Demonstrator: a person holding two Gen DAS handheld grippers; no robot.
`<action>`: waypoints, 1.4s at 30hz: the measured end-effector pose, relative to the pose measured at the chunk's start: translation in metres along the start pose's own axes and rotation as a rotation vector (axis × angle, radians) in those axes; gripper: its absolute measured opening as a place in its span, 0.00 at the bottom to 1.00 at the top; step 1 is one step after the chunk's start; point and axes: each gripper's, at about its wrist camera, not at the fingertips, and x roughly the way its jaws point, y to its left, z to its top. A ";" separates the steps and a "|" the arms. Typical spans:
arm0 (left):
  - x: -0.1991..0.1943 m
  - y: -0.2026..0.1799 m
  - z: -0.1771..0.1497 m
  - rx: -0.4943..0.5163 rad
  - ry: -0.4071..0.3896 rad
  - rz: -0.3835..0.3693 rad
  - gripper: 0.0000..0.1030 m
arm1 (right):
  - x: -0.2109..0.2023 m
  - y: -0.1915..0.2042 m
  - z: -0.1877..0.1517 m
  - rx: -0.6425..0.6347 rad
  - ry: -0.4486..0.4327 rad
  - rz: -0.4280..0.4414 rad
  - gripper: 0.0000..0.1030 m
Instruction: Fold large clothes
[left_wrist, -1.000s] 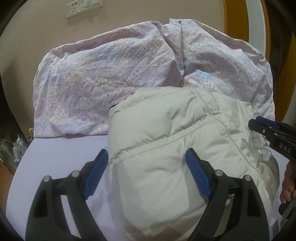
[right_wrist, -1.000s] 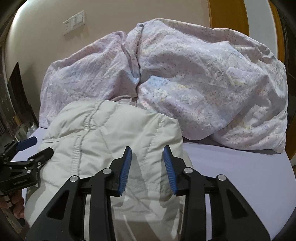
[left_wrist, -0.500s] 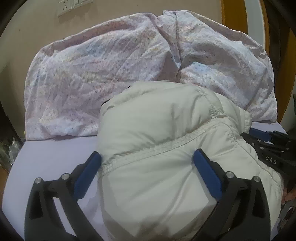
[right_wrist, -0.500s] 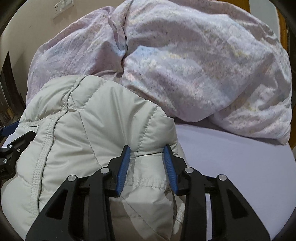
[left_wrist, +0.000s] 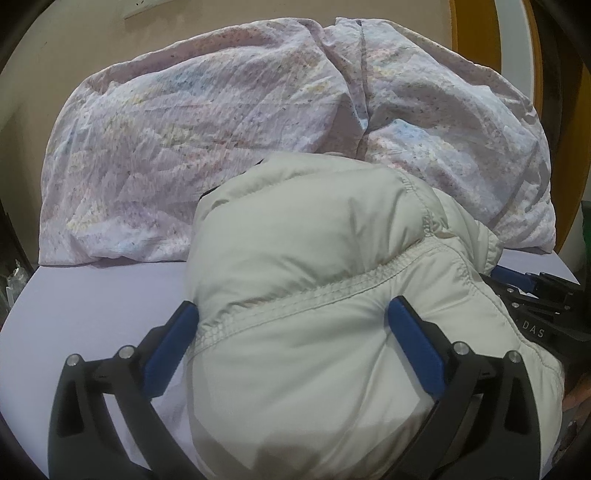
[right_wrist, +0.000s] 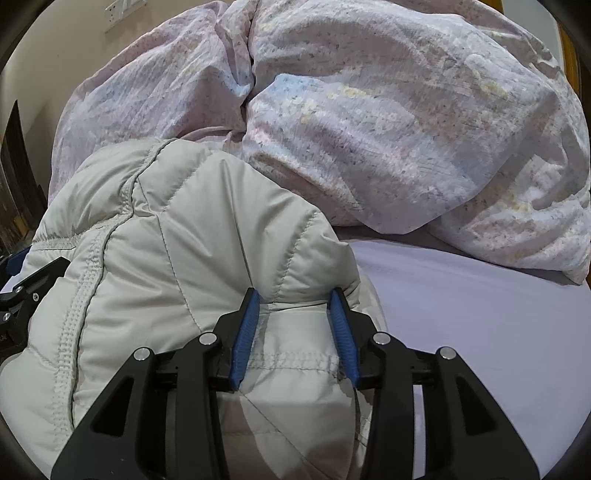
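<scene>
A pale puffy jacket (left_wrist: 314, 295) is lying bundled on the lilac sheet (left_wrist: 92, 295), filling the lower middle of the left wrist view and the lower left of the right wrist view (right_wrist: 166, 258). The left gripper (left_wrist: 291, 325) is standing with its jaws spread wide around the bulk of the jacket; the blue fingers (left_wrist: 413, 343) are sitting against the padded fabric on either side, though I cannot tell whether they are pressing on it. The right gripper (right_wrist: 295, 314) is straddling a fold at the jacket's right edge, its jaws opening while the quilted fabric is bulging between the blue pads (right_wrist: 245, 332). The right gripper is also showing at the right edge of the left wrist view (left_wrist: 539, 317), partly behind the jacket. A crumpled flowered quilt (left_wrist: 258, 129) is heaped across the upper half of both views (right_wrist: 388, 129), just behind the jacket and touching it. A beige wall (right_wrist: 55, 55) is rising behind, with a switch plate (right_wrist: 122, 9) in the upper left of the right wrist view.
</scene>
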 end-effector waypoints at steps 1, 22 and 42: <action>0.001 0.000 -0.001 -0.001 -0.001 0.001 0.98 | 0.000 0.000 -0.001 0.002 -0.002 0.002 0.41; 0.000 -0.001 -0.003 0.010 -0.003 0.022 0.98 | -0.032 -0.006 -0.008 0.046 0.023 0.012 0.42; -0.002 -0.001 -0.002 -0.007 0.003 0.035 0.98 | -0.040 -0.005 -0.034 0.071 0.091 0.020 0.47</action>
